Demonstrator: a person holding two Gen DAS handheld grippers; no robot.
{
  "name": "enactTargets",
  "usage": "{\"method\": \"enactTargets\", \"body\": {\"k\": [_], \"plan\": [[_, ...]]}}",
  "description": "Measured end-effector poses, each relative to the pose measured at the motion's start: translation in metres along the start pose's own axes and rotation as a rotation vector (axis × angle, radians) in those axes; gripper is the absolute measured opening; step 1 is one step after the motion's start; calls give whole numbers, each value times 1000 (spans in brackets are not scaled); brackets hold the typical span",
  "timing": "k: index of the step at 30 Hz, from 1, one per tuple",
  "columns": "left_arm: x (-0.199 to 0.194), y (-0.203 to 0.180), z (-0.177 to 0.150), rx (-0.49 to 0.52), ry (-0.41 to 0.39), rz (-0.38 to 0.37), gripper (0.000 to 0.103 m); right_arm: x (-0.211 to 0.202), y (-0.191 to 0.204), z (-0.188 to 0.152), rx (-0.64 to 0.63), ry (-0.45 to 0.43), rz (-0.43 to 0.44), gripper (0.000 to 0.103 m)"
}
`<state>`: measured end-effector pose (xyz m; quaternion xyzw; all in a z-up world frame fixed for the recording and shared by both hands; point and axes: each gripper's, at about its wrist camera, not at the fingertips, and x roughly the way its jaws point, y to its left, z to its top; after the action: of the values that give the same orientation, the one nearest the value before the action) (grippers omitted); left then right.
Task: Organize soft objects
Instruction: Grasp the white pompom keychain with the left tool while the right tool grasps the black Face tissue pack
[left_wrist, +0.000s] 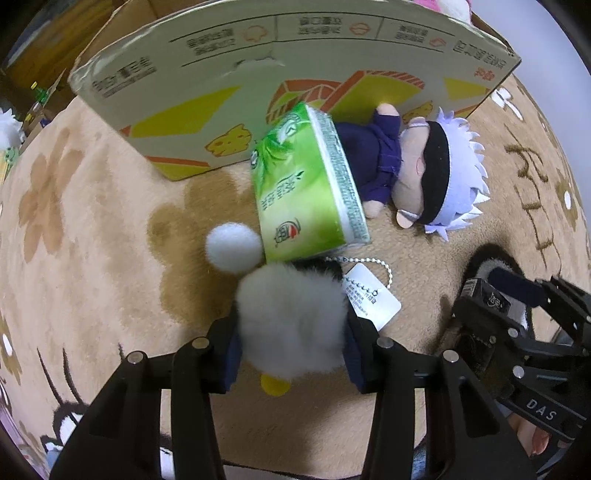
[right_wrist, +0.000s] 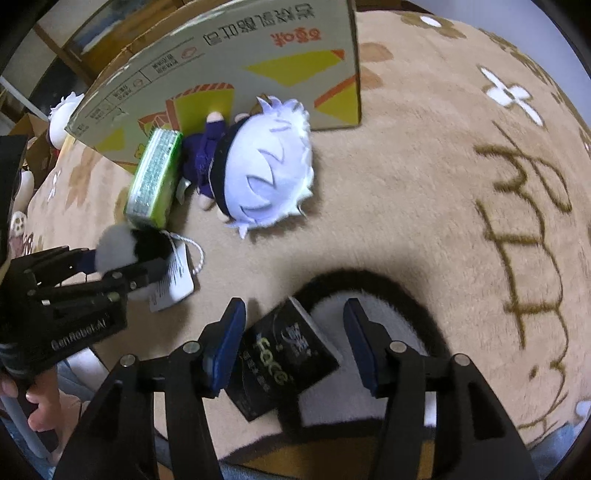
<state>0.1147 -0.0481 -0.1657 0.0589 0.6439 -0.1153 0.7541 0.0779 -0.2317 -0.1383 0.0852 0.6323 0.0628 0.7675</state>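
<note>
Fluffy grey-white plush toy (left_wrist: 291, 321) is sitting squeezed between the left gripper (left_wrist: 291, 354) pads on the beige flowered carpet (left_wrist: 92, 229), beside the green tissue pack (left_wrist: 306, 184). It looks light and squashy; mid-body suits gripping. The right gripper (right_wrist: 291, 347) is spreading around a black packet (right_wrist: 280, 354).

right claw (left_wrist: 532, 295): "DAS" | left claw (right_wrist: 122, 266): "GenRobot.AI" | black packet (right_wrist: 280, 354): "Face"
</note>
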Motion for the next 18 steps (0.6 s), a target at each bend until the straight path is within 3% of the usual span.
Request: {"method": "enactTargets", "body": {"k": [15, 16, 18], "plan": [[-16, 1, -12, -13, -37, 6, 43, -1, 1, -27, 36, 44, -13, 67], [-18, 1, -12, -15, -40, 7, 43, -1, 2, -28, 30, 42, -20, 67], [-17, 1, -12, -19, -45, 9, 43, 0, 6, -29, 28, 39, -24, 55]]}}
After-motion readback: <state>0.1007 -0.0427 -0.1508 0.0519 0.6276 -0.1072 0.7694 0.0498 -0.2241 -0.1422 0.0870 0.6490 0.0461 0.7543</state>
